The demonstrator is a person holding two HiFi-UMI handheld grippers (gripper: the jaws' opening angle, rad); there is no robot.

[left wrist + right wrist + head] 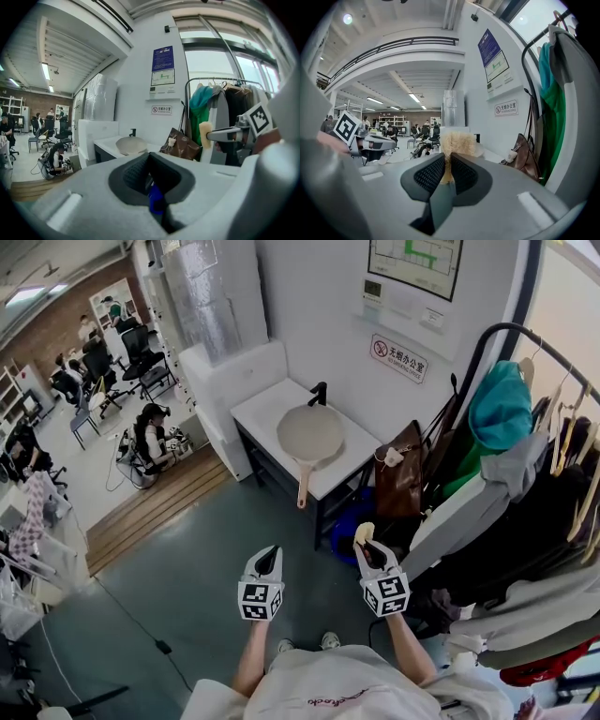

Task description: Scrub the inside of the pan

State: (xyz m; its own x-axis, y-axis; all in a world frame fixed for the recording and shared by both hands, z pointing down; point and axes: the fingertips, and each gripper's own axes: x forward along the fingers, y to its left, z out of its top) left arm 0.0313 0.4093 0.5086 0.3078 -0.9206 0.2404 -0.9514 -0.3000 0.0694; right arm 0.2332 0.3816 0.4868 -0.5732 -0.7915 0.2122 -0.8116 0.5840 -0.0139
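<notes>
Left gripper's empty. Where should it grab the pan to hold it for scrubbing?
The handle. It's long and narrow, and it points from the pan toward the person at the near edge of the table. The left gripper can probably come straight in from the near side, jaws closing across the handle's width.

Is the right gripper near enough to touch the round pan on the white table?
Probably not yet. The right gripper, holding a pale yellow sponge, is over open floor, short of the round beige pan; nothing blocks it.
</notes>
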